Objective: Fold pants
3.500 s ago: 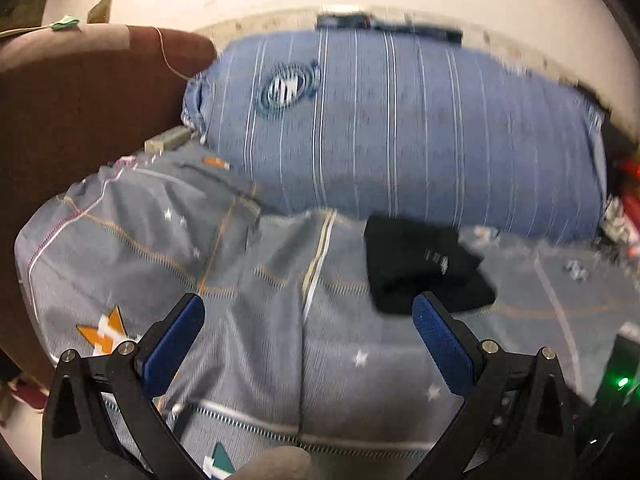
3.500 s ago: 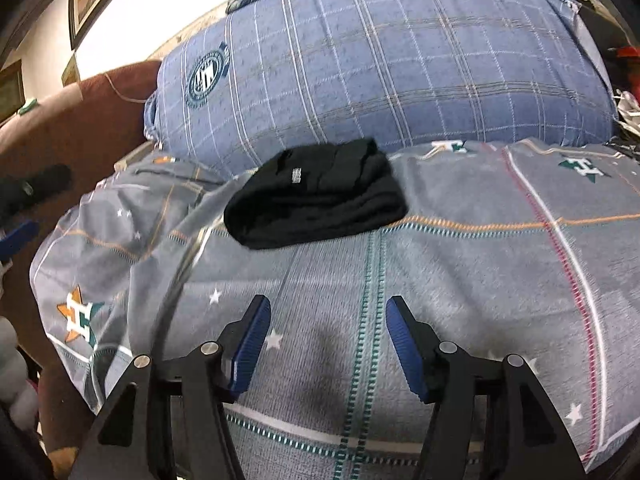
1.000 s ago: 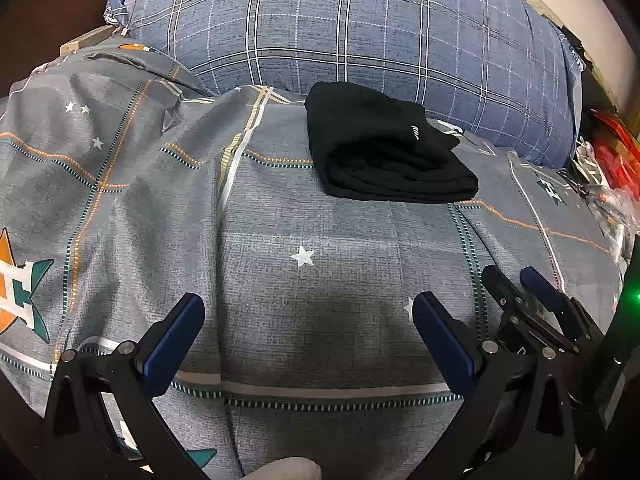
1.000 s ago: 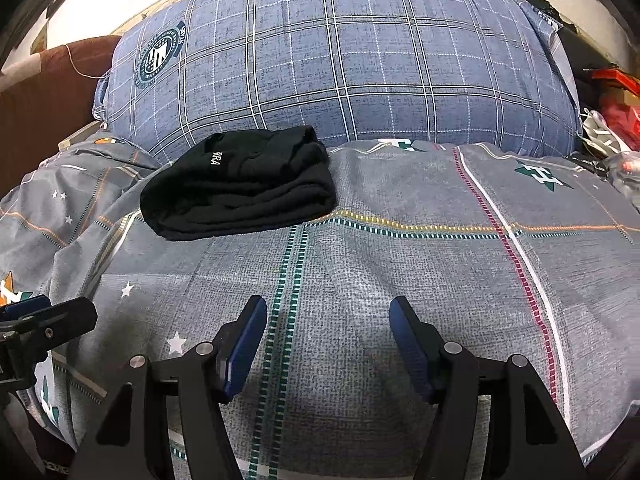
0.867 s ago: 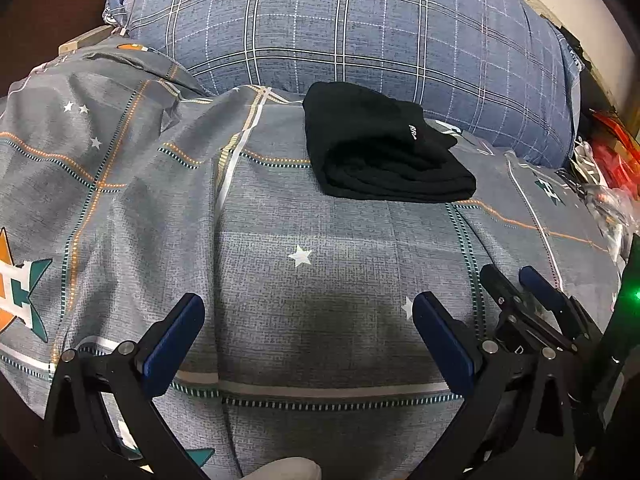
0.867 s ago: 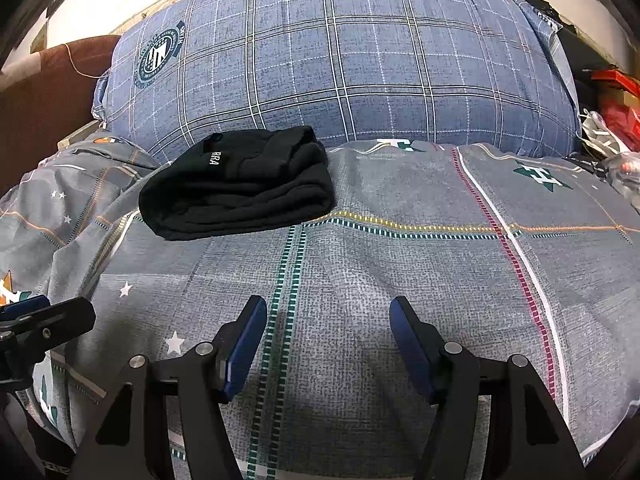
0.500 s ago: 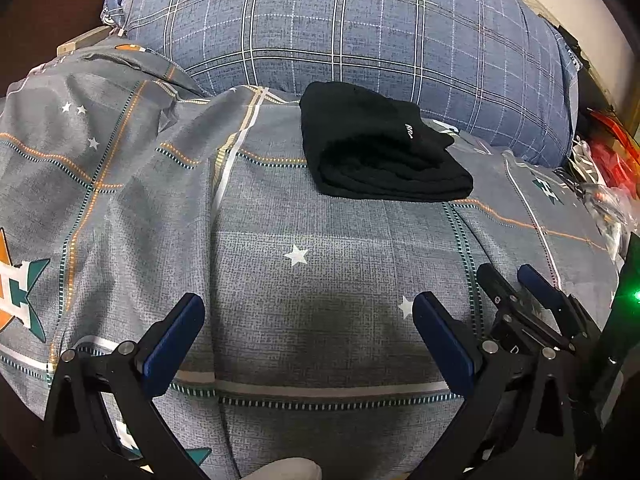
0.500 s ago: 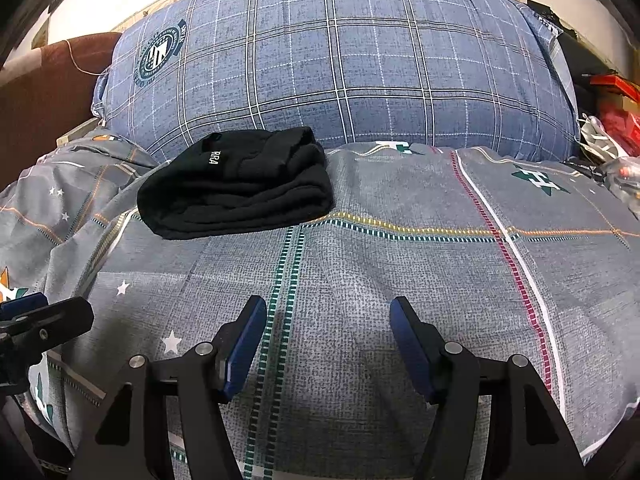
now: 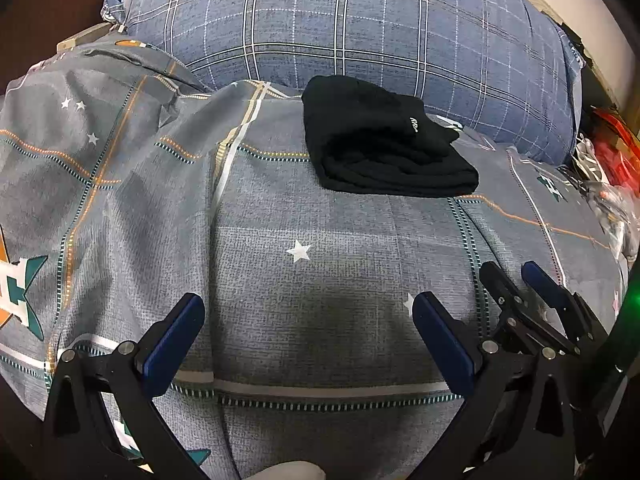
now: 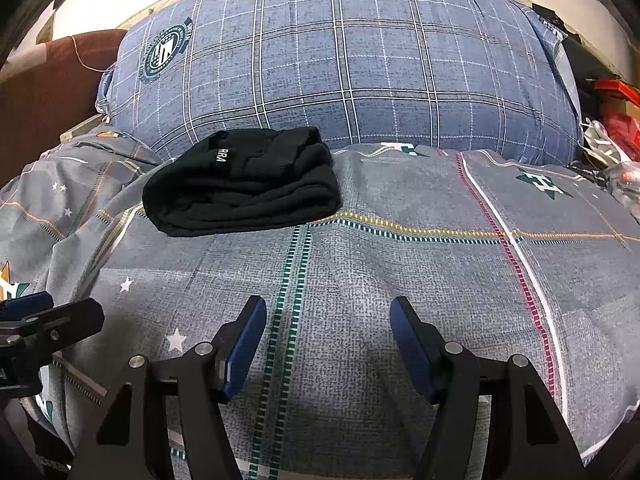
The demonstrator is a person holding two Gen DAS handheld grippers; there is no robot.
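Black pants (image 9: pixel 384 148) (image 10: pixel 244 188) lie folded into a compact bundle on a grey patterned bedspread (image 9: pixel 320 288) (image 10: pixel 400 264), just in front of a blue plaid pillow. My left gripper (image 9: pixel 306 312) hovers over the bedspread well short of the bundle, its blue pads wide apart and holding nothing. My right gripper (image 10: pixel 328 316) is also open and empty, with the bundle ahead and to its left. The right gripper's fingers (image 9: pixel 540 292) show at the right edge of the left wrist view. The left gripper's fingers (image 10: pixel 44 316) show at the left edge of the right wrist view.
A large blue plaid pillow (image 9: pixel 360 28) (image 10: pixel 344 64) with a round crest fills the back. A brown headboard or chair (image 10: pixel 40 84) stands at the far left. Red packets and clutter (image 9: pixel 612 152) (image 10: pixel 616 120) lie at the right edge of the bed.
Since 3.5 s ago both views have swung onto the bed with the bundle nearer the centre. Over the last second nothing has visibly moved; both grippers stay open.
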